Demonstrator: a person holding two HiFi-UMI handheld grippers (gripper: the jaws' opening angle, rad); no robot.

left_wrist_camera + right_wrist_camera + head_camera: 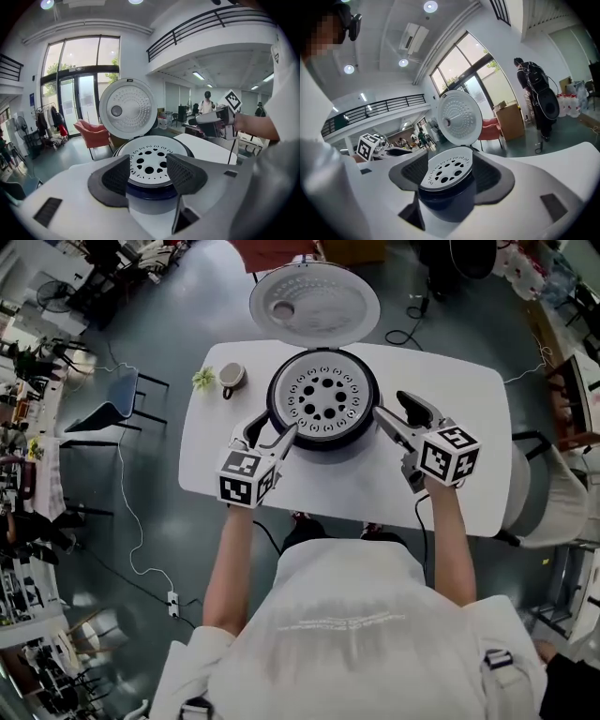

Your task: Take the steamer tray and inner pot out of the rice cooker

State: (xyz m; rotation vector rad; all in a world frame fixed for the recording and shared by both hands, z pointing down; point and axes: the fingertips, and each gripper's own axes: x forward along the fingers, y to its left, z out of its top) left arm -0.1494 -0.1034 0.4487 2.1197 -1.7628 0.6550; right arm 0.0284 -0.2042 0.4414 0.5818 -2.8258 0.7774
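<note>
White steamer tray (323, 395) rests in the rice cooker (328, 441) ahead of my fingers; left gripper (272, 431) and right gripper (392, 406), both wide, flank it to lift.

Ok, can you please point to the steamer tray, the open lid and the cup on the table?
steamer tray (324, 399), head view, middle of its perforated surface.
lid (323, 306), head view, centre of its inner face.
cup (232, 377), head view, its opening seen from above.
</note>
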